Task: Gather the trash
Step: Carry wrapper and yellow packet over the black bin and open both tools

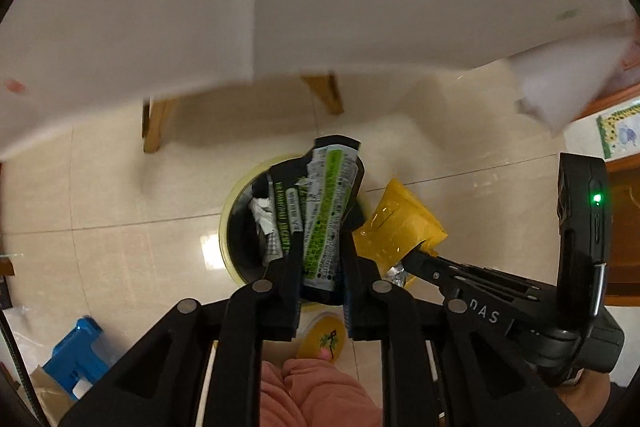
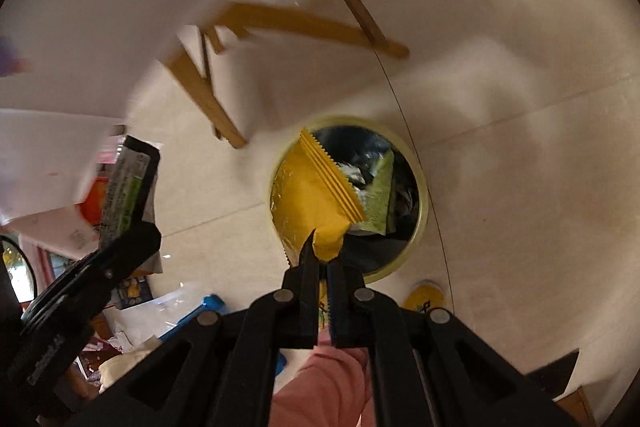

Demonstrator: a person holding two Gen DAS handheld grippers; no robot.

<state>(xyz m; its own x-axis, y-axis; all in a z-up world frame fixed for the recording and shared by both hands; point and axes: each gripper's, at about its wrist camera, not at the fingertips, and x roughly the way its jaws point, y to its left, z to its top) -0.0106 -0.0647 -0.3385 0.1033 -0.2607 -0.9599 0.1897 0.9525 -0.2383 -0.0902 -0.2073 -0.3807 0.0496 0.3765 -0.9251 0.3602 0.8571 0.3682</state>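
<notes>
Gripping one wrapper each: left gripper [image 1: 320, 267] green wrapper [image 1: 326, 215], right gripper [image 2: 324, 263] yellow wrapper [image 2: 312, 195]

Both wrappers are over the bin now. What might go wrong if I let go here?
1. The yellow wrapper hangs near the bin rim; released from the right gripper, it may land on the floor.
2. The green-and-black wrapper in the left gripper is long and could catch on the rim.
</notes>
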